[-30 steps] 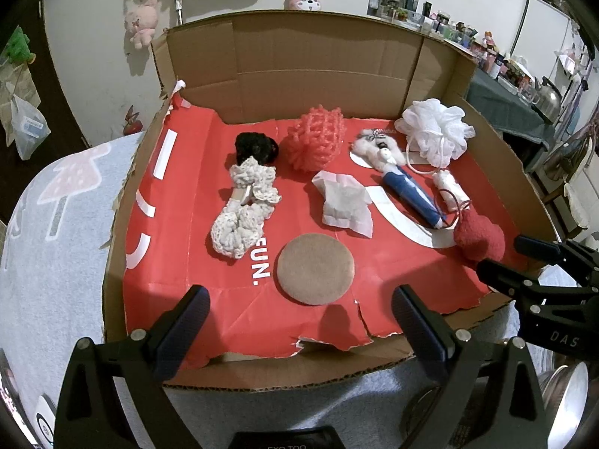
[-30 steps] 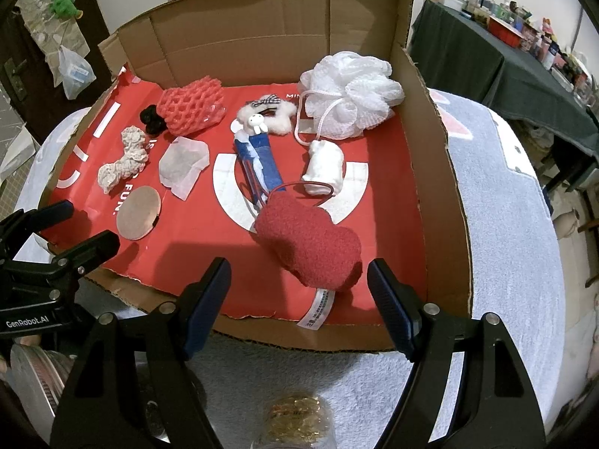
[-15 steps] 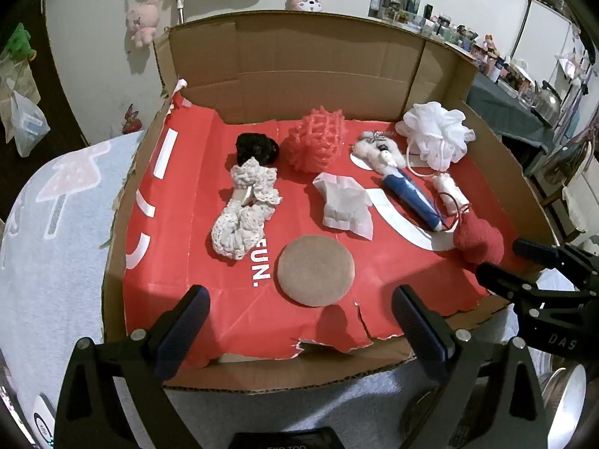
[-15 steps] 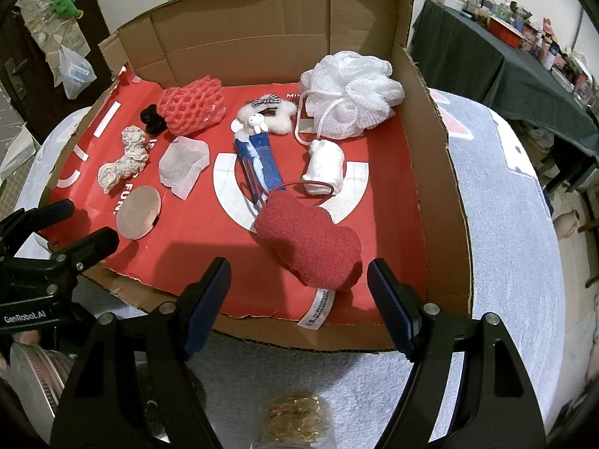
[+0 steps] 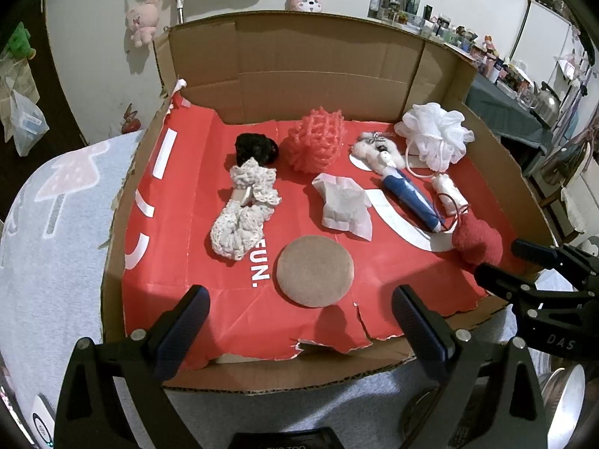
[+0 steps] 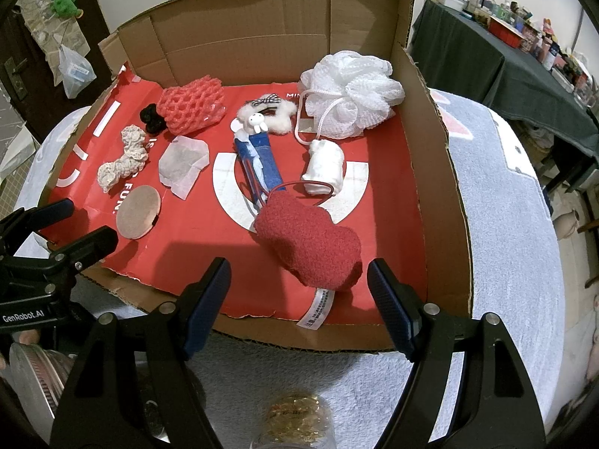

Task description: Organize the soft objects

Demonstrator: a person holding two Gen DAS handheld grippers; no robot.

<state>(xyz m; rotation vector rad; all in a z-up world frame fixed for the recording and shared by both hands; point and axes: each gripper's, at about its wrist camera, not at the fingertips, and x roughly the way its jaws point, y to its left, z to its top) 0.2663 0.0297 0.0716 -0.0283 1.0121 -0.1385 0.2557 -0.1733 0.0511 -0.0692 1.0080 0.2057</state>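
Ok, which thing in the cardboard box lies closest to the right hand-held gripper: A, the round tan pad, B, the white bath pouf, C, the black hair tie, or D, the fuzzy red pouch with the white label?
D: the fuzzy red pouch lies at the near edge of the cardboard box, just ahead of the open right hand-held gripper; the other three sit farther back or off to the left.

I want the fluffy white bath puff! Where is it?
The white bath puff sits in the far right corner of the cardboard box, beside the small white plush clip and behind the rolled white cloth.
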